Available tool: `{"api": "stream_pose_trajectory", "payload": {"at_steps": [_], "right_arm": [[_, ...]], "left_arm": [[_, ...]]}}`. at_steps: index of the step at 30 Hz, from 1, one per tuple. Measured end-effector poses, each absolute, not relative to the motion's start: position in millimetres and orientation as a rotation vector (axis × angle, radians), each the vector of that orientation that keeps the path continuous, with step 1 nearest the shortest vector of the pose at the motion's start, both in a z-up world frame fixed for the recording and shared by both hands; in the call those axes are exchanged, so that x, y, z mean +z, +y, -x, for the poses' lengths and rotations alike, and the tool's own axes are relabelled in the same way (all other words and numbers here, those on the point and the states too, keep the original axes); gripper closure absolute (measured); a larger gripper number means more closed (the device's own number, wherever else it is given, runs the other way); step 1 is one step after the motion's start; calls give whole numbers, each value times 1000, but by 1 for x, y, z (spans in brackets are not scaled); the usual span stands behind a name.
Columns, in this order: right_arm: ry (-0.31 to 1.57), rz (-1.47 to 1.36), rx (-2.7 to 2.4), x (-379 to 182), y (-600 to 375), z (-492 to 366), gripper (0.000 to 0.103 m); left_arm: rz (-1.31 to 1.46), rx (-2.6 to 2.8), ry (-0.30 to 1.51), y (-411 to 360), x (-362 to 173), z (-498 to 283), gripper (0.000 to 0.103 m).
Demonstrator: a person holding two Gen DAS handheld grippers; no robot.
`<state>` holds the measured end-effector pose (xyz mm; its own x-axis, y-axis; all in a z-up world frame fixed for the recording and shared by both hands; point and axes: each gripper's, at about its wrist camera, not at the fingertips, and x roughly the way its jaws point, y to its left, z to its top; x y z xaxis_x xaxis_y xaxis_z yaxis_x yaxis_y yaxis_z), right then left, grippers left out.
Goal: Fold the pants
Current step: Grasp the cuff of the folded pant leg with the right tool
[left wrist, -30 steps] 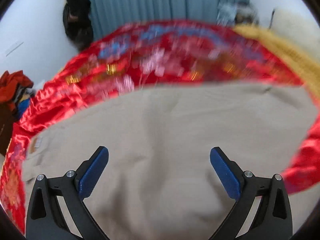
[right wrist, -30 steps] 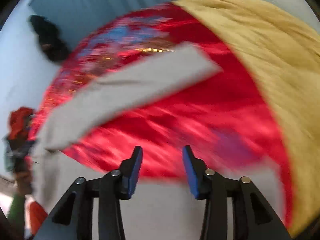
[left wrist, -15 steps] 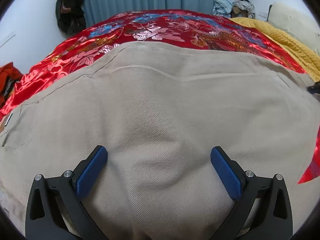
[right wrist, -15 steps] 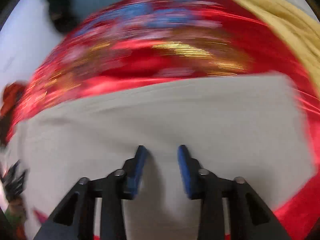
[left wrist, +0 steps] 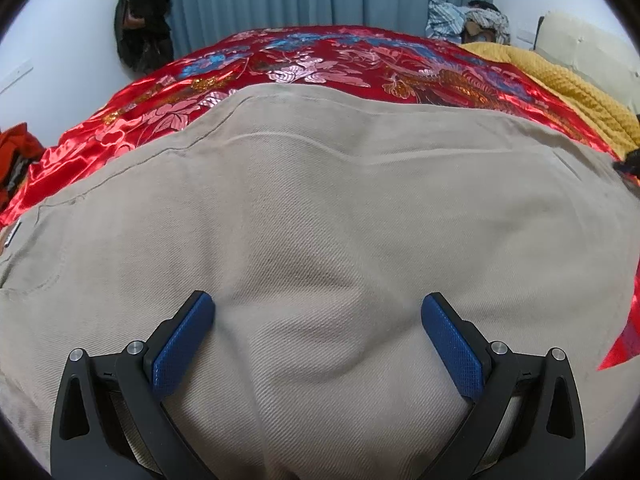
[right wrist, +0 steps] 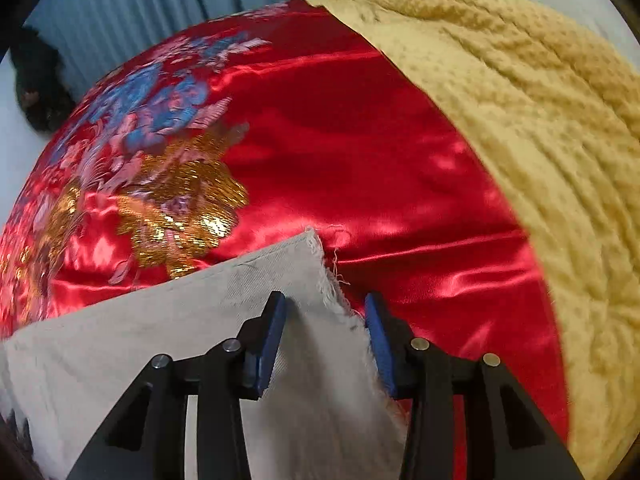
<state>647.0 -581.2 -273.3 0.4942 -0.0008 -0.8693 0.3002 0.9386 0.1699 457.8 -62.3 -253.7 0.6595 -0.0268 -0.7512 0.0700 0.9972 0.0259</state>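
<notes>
Beige pants (left wrist: 320,208) on red floral-embroidered satin bedspread (right wrist: 360,140); mustard-yellow blanket (right wrist: 540,100).

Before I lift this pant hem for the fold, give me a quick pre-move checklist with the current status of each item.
1. Hem between the right tongs: ok, the frayed edge sits in the gap.
2. Right tongs clamped: not ok, the jaws are closing with a gap left.
3. Left tongs free of the pants: ok, wide open, pads resting on the cloth.
4. Pants lying flat: not ok, a bulge shows between the left pads.
5. Bedspread clear of the right grip: cannot tell; the right pad lies on it.
</notes>
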Motion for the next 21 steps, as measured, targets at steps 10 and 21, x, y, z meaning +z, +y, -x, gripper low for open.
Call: {"api": "stream_pose_trajectory", "payload": {"at_steps": [10, 21], "right_arm": [[684, -119, 40, -162, -521, -447, 100], [919, -313, -470, -210, -537, -181, 68]], "left_arm": [[-57, -53, 854, -62, -254, -459, 1], [-135, 15, 1030, -74, -231, -463, 1]]}}
